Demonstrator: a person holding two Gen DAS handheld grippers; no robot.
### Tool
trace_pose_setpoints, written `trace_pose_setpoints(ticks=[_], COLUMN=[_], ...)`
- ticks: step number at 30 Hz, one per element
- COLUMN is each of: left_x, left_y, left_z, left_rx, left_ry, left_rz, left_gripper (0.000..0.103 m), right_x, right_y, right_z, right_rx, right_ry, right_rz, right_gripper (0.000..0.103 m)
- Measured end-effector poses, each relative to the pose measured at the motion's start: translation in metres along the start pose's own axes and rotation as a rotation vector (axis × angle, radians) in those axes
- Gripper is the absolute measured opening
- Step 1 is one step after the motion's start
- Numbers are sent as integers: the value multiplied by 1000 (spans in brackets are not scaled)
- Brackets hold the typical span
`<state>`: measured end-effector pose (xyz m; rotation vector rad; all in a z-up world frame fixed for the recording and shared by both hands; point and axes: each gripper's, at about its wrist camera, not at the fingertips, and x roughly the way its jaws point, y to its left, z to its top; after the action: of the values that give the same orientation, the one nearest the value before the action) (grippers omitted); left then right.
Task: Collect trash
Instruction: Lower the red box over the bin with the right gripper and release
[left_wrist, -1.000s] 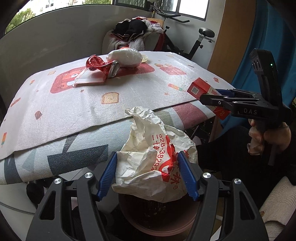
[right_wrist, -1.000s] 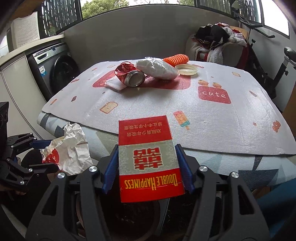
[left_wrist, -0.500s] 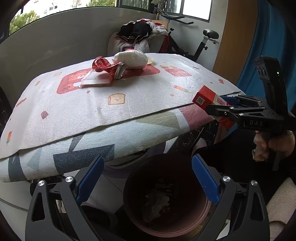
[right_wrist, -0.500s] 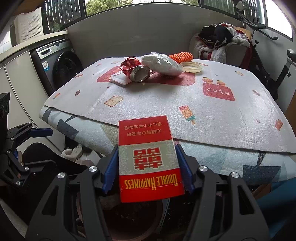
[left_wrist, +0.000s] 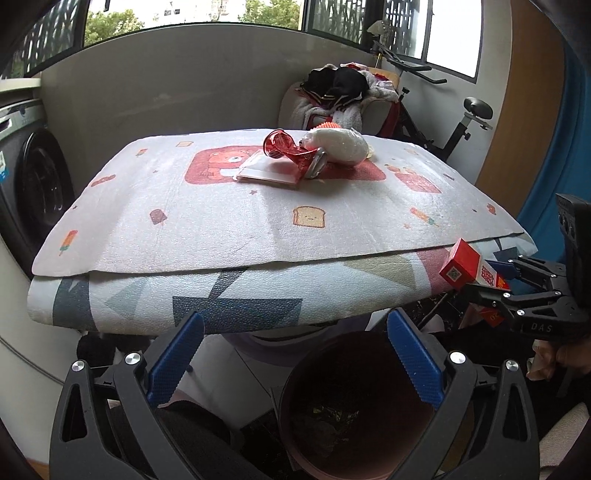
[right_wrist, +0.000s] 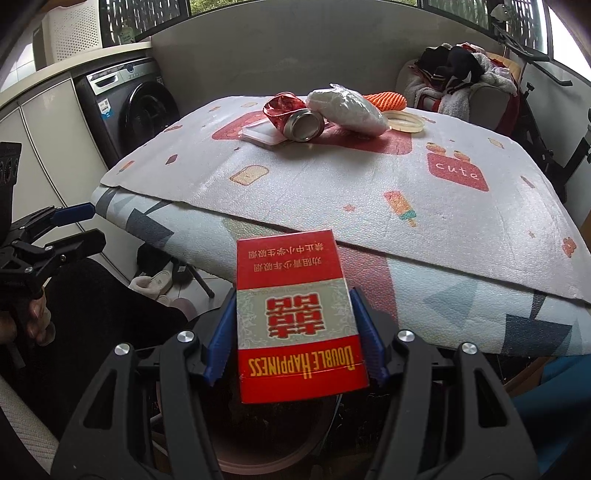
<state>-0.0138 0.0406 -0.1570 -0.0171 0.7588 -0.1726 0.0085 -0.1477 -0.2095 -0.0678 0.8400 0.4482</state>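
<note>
Red cardboard cigarette pack (right_wrist: 301, 314) — pinched across its long sides by the right gripper (right_wrist: 295, 332), held over the brown bin (left_wrist: 354, 406) below the table edge (left_wrist: 258, 266). Judged light, thin-walled, easily crushed; a side grip suits it. Left gripper (left_wrist: 291, 358) spread, empty. Crushed can (left_wrist: 295, 155) and white bag (left_wrist: 341, 146) remain on the table — both likely light.
</note>
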Motion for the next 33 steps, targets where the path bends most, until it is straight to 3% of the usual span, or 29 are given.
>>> trace_pose_setpoints(ticks=[23, 24, 28, 33], left_x=[6, 6, 6, 6], left_y=[-1, -1, -2, -2], left_z=[-2, -2, -2, -3], left_rx=[5, 6, 6, 3], left_ry=[22, 23, 24, 23], left_rz=[-9, -9, -8, -7], left_gripper=[97, 97, 97, 97], right_x=[27, 28, 26, 25], right_y=[29, 29, 28, 19], right_z=[-14, -14, -13, -12], right_rx=[-107, -106, -96, -56], right_ry=[127, 129, 114, 111], right_rz=[34, 31, 16, -8], right_gripper=[61, 63, 90, 97])
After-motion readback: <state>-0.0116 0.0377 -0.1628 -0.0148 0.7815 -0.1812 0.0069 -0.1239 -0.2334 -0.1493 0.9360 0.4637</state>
